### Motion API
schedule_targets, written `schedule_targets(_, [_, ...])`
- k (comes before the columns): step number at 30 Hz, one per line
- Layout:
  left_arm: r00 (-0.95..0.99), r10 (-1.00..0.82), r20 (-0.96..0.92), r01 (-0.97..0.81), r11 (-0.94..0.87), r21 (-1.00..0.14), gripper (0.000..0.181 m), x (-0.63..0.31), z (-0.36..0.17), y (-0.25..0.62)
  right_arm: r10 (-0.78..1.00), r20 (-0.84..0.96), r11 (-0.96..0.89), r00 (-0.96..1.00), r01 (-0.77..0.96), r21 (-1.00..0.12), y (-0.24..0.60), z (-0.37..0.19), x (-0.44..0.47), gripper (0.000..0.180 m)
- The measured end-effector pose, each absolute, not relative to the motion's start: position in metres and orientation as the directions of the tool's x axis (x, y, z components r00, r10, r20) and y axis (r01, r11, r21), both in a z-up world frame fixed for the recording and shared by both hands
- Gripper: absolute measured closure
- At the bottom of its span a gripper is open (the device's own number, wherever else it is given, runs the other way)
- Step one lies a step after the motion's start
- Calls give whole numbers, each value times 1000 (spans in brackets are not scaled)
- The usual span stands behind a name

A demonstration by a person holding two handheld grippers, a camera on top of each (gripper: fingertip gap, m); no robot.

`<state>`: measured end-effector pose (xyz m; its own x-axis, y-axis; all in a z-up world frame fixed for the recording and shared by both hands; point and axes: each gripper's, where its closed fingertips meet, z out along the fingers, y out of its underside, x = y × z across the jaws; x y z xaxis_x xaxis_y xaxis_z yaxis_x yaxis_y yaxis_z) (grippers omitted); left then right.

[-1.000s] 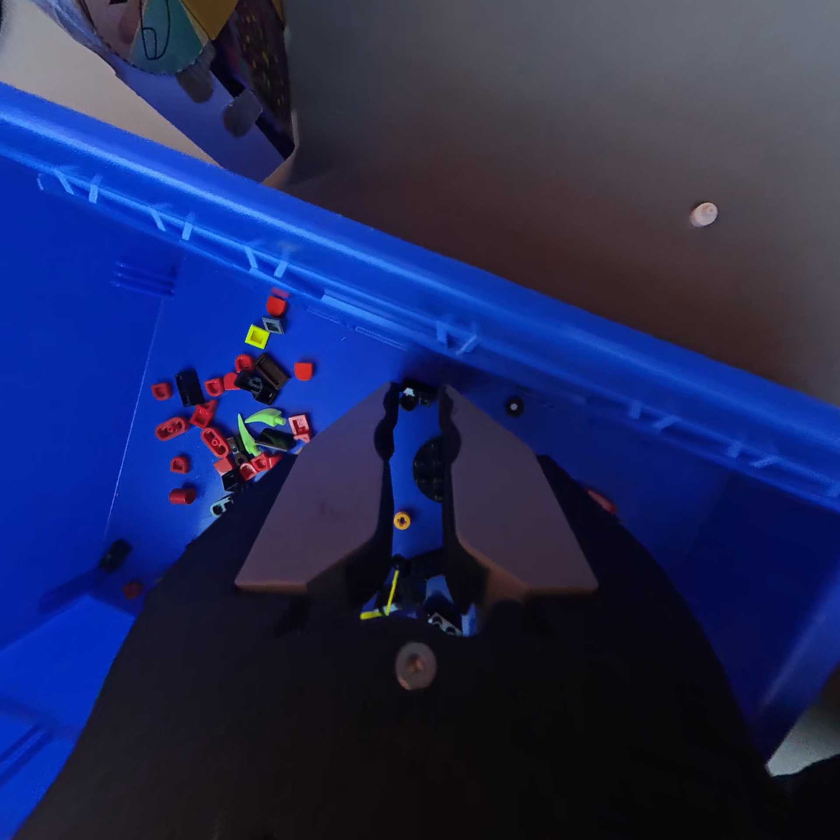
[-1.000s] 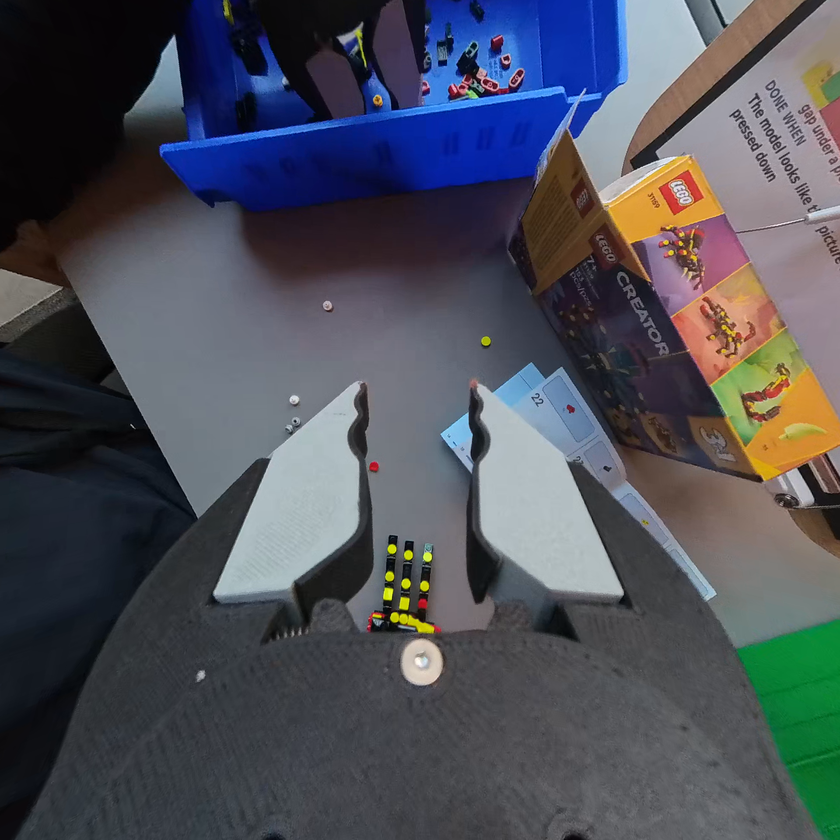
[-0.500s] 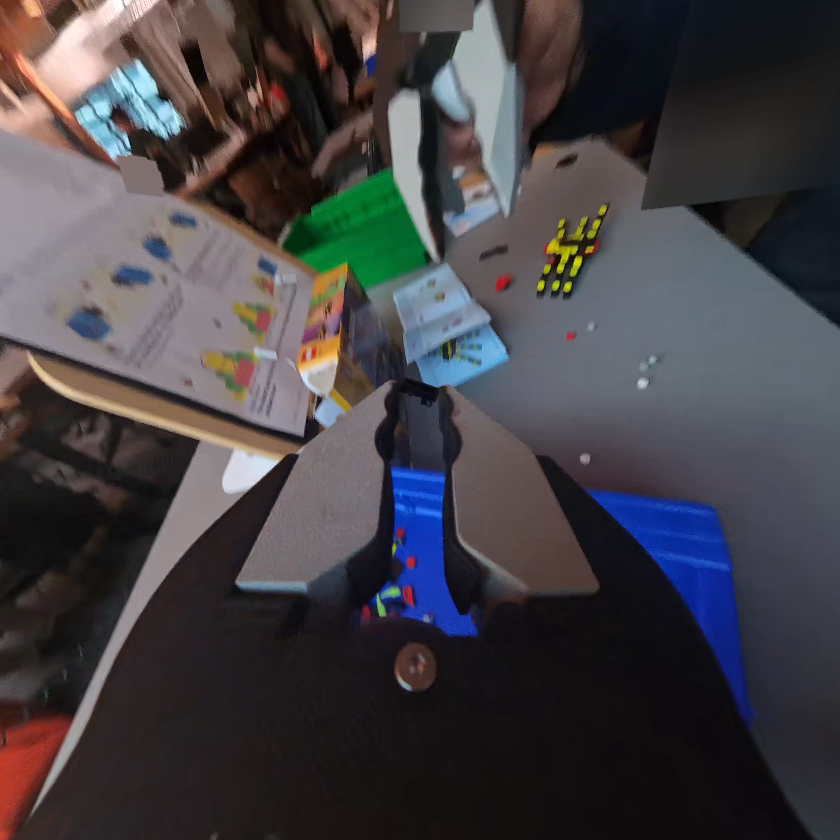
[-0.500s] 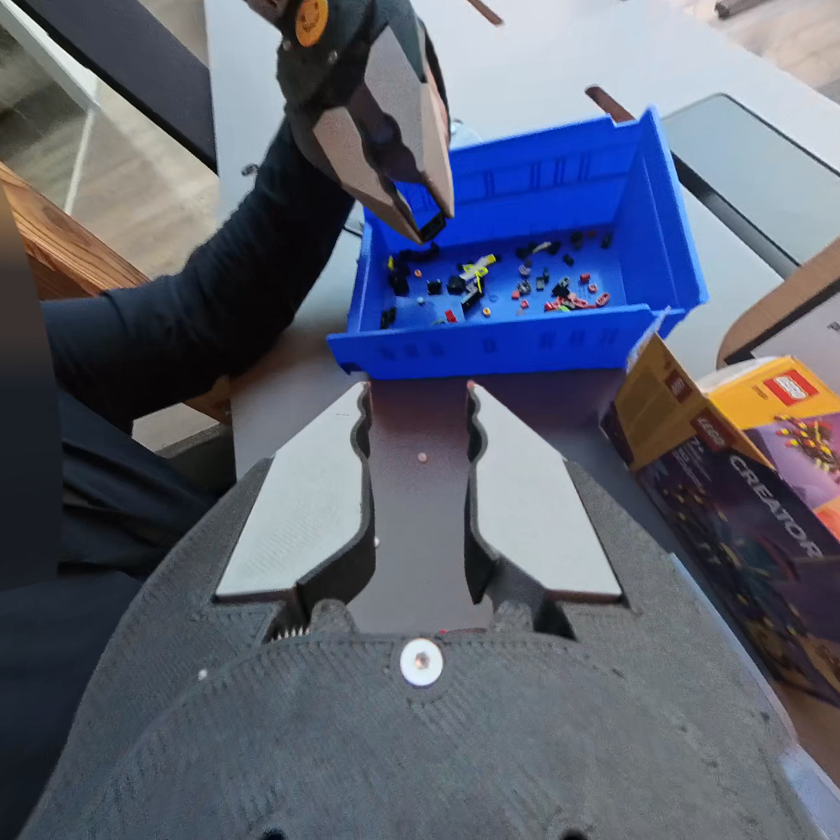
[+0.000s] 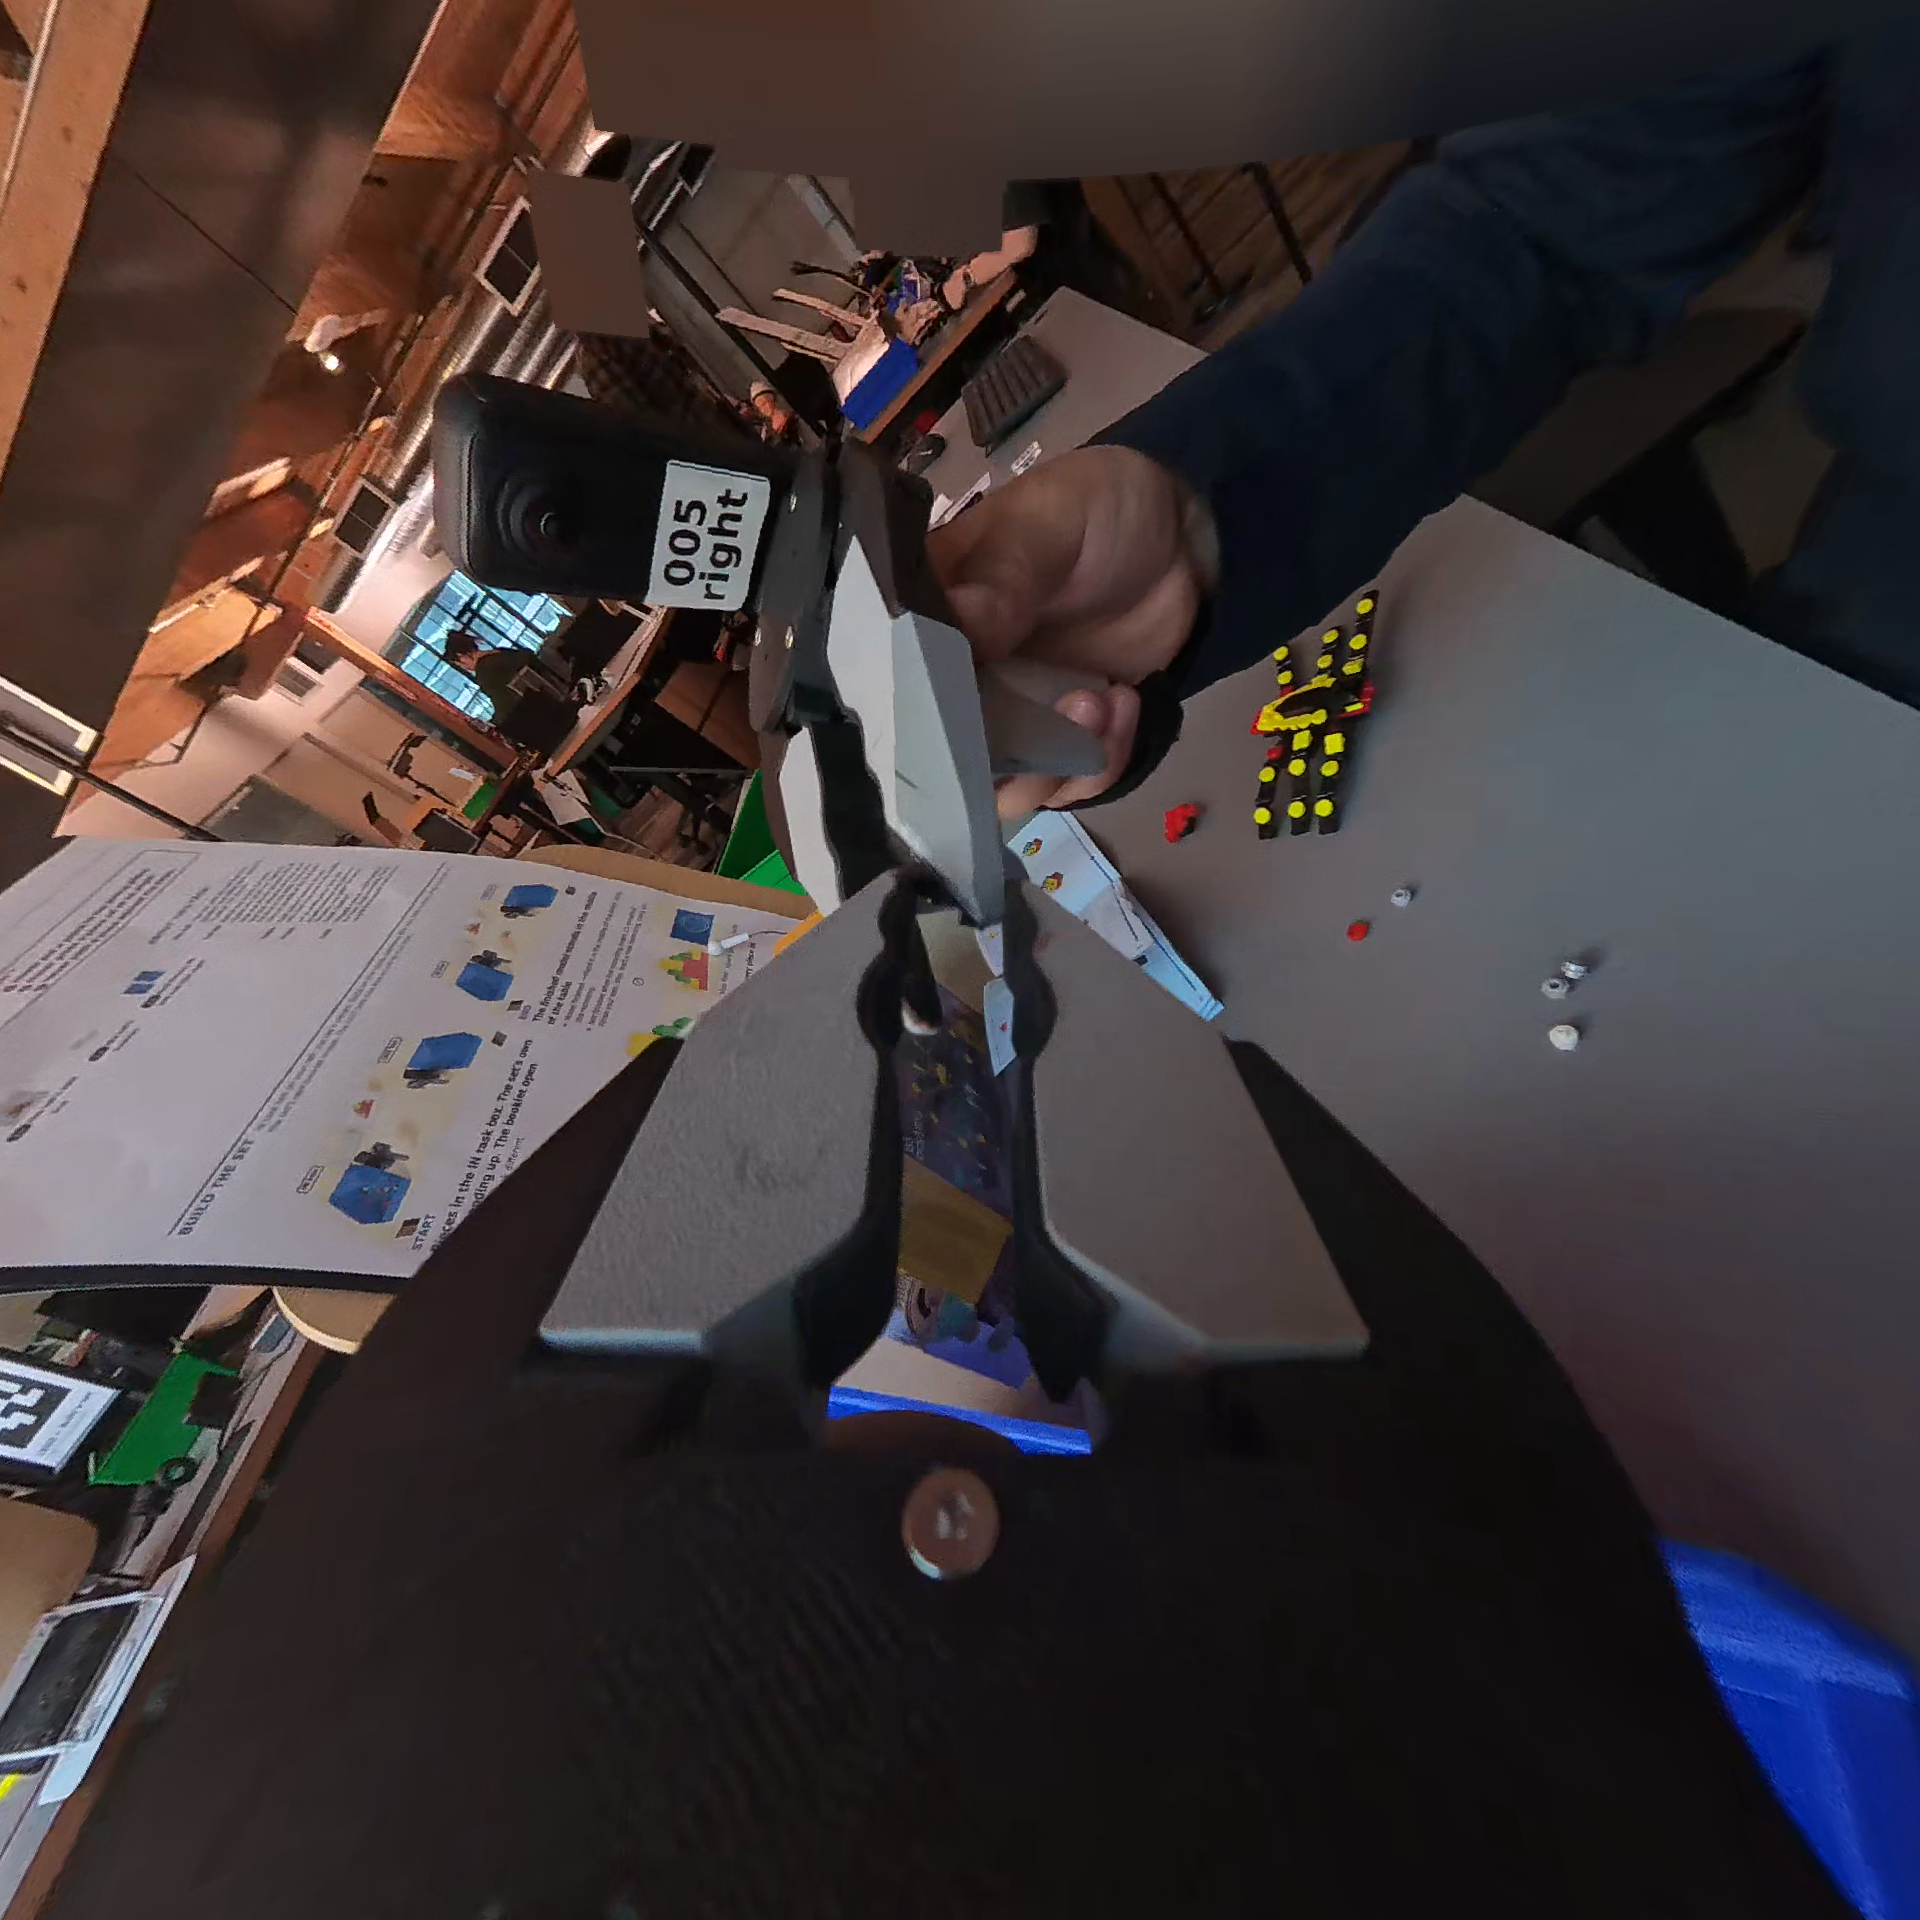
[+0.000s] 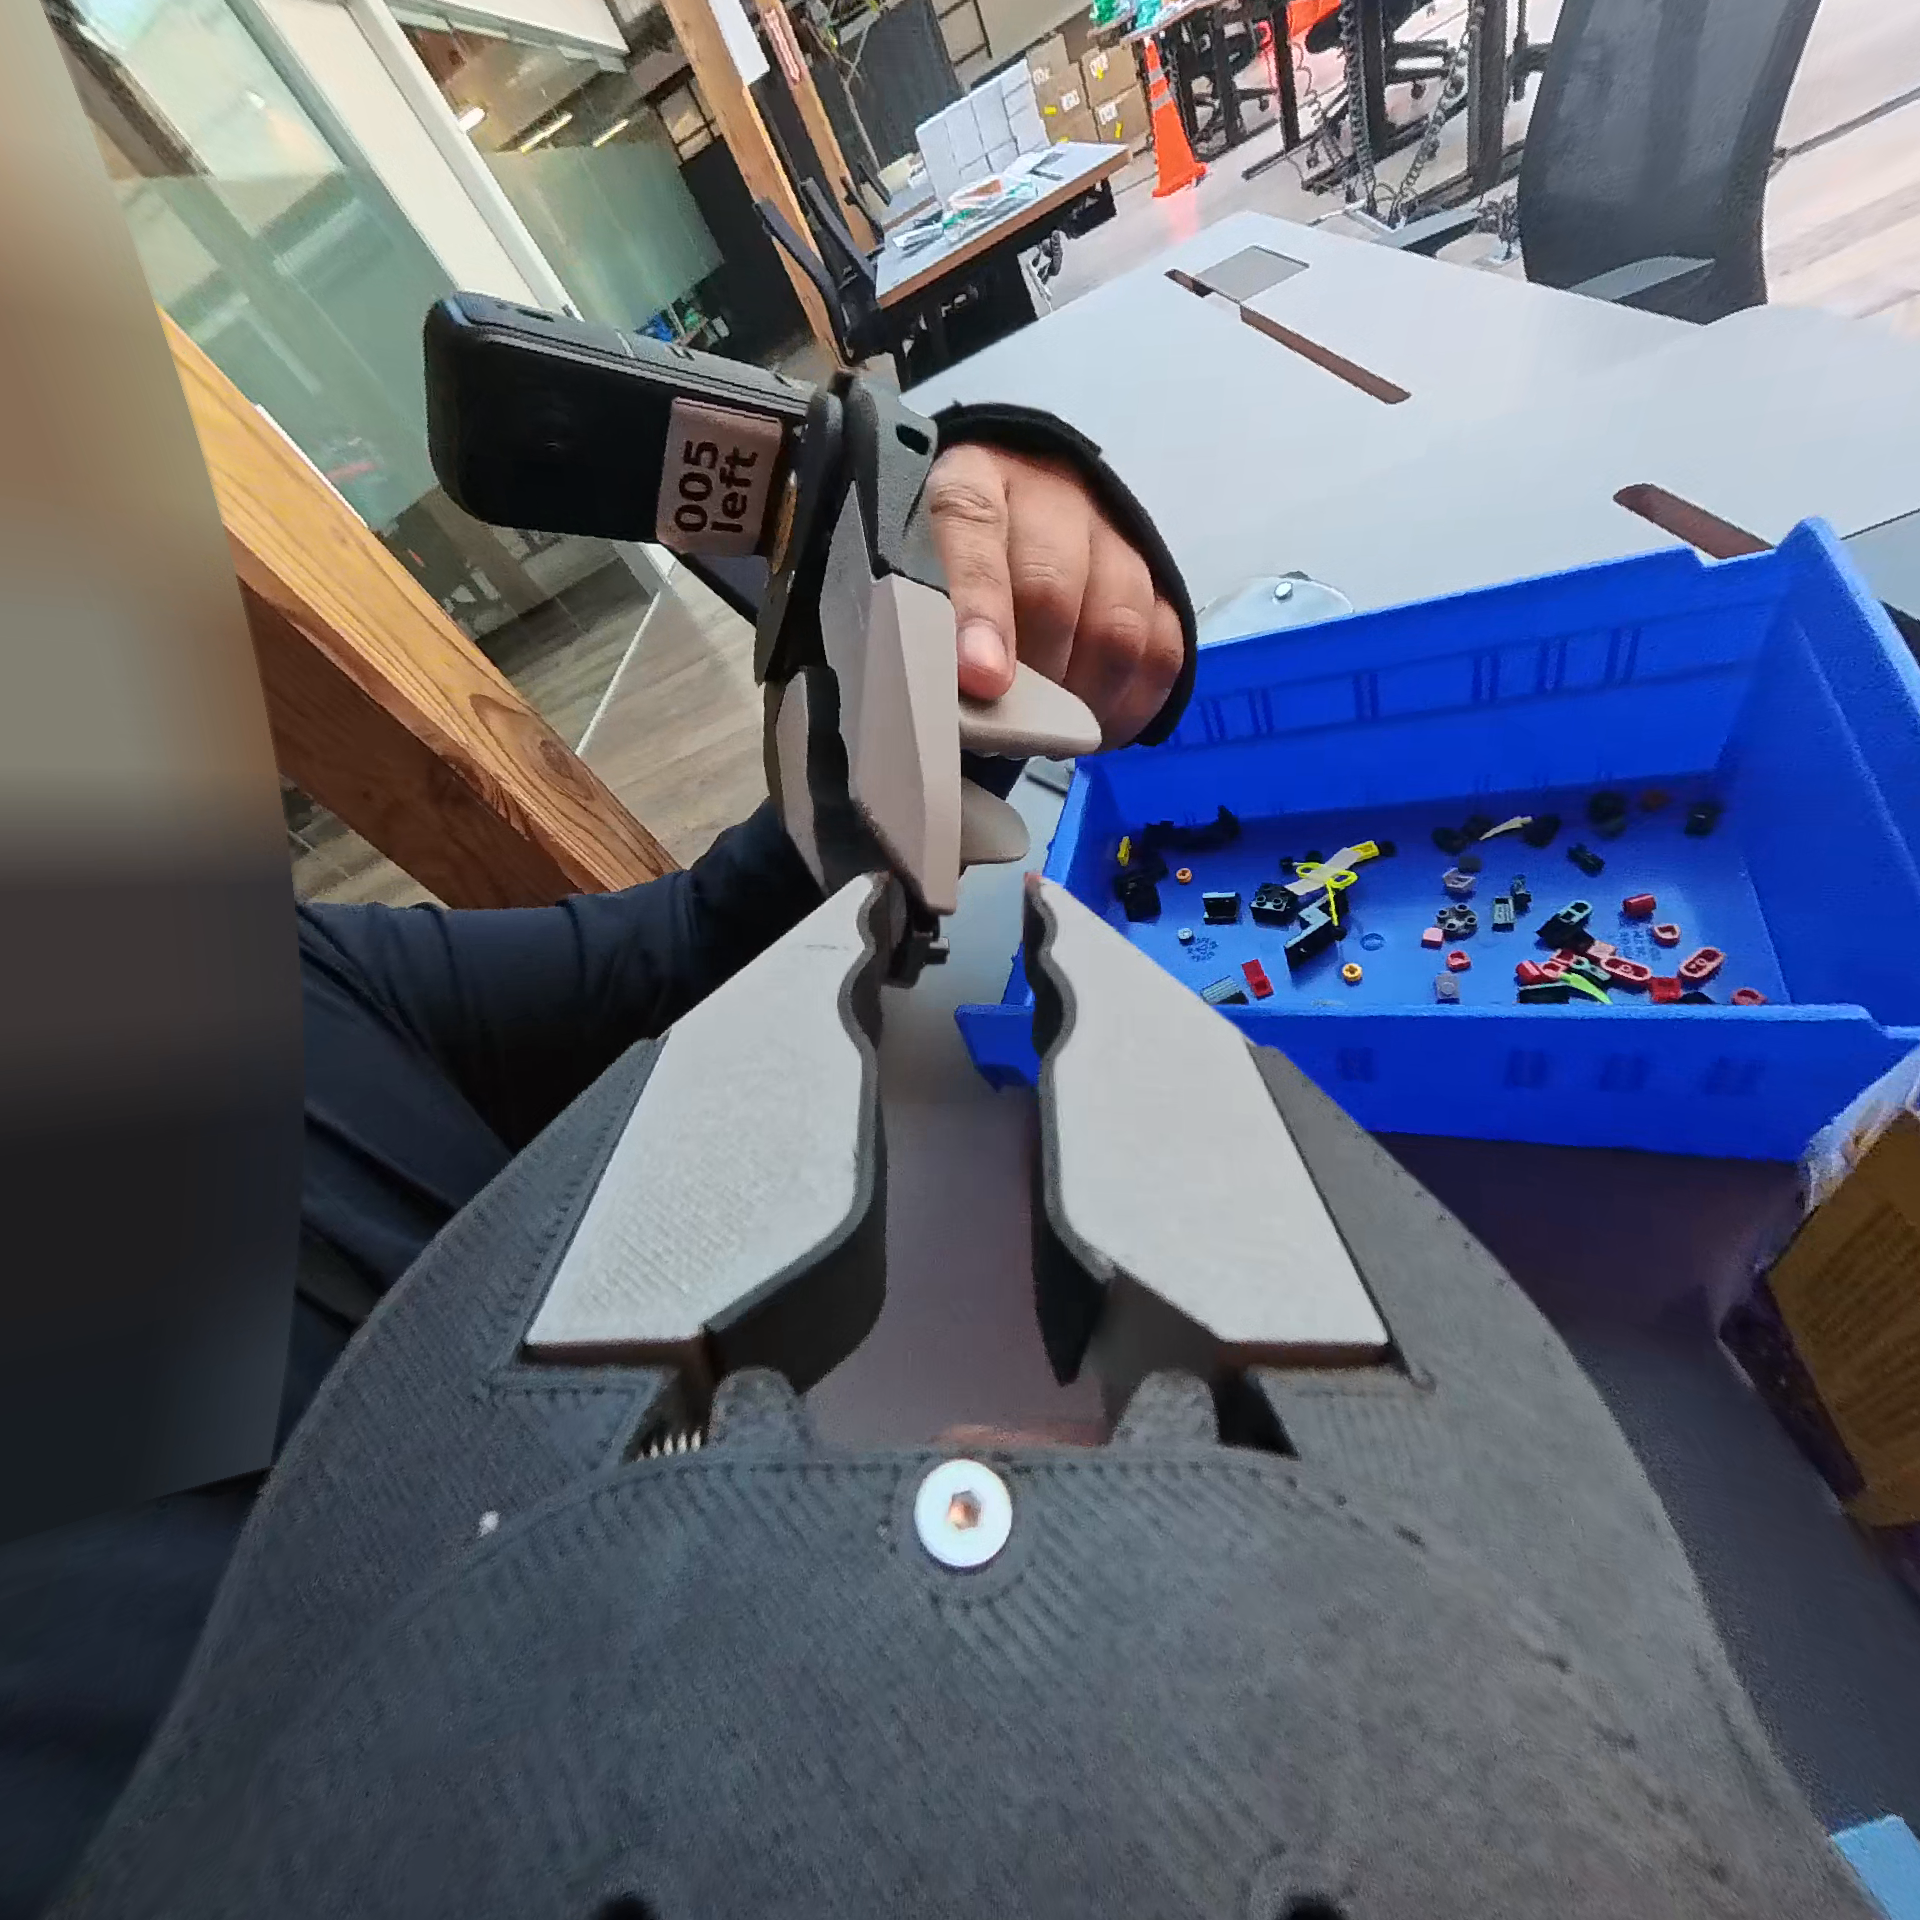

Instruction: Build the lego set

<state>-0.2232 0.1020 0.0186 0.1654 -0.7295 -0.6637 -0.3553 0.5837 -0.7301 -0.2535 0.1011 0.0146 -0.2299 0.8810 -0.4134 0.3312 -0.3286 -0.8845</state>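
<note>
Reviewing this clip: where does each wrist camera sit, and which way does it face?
Left wrist view: on the left tongs, facing the right tongs in the person's right hand, over the grey table.
Right wrist view: on the open right tongs, facing the left tongs, which pinch a small black piece, beside the blue bin.
Shared: both tongs, tip to tip, and the bin.

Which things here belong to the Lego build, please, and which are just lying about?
Job: bin, model, booklet, black piece in left tool, open right tool.
Lying about: box, printed sheet, office chair.
</note>
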Motion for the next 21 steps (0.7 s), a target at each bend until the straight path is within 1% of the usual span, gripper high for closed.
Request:
schedule_targets(2, [168,-726,-666,-365,582,-726,168,-224,18,104,881,-414,-330,-228,332,-884,103,15,-251,157])
schedule_targets(5, [170,-722,-671,-376,582,-721,167,-224,17,105,871,-424,-332,-251,336,-881,100,15,-248,174])
schedule_targets(7, [167,-719,-674,-391,580,-715,167,-223,15,105,873,-424,-329,-242,350,-877,101,12,-248,175])
schedule_targets(10, [181,-747,-639,-396,540,-743,168,-219,12,105,888,-408,-309,-212,382,-871,103,7,-240,175])
schedule_targets(11, [190,-749,-635,-404,530,-746,166,-218,12,106,899,-394,-297,-193,393,-870,105,5,-235,175])
schedule_targets(12, [197,-748,-634,-418,521,-744,159,-217,11,107,911,-378,-287,-164,404,-868,110,3,-226,175])
schedule_targets(14, [199,-751,-630,-445,504,-740,150,-219,9,108,938,-339,-272,-78,442,-855,125,-9,-201,175])
schedule_targets(16, [208,-747,-631,-472,489,-734,148,-223,8,110,961,-271,-256,48,518,-816,148,-33,-163,176])
schedule_targets(19, [199,-767,-610,-529,439,-726,146,-229,-3,112,957,-88,-256,276,664,-703,192,-84,-88,175])
schedule_targets(21, [170,-793,-584,-577,401,-712,146,-233,-17,112,925,5,-294,380,726,-622,212,-114,-41,175])
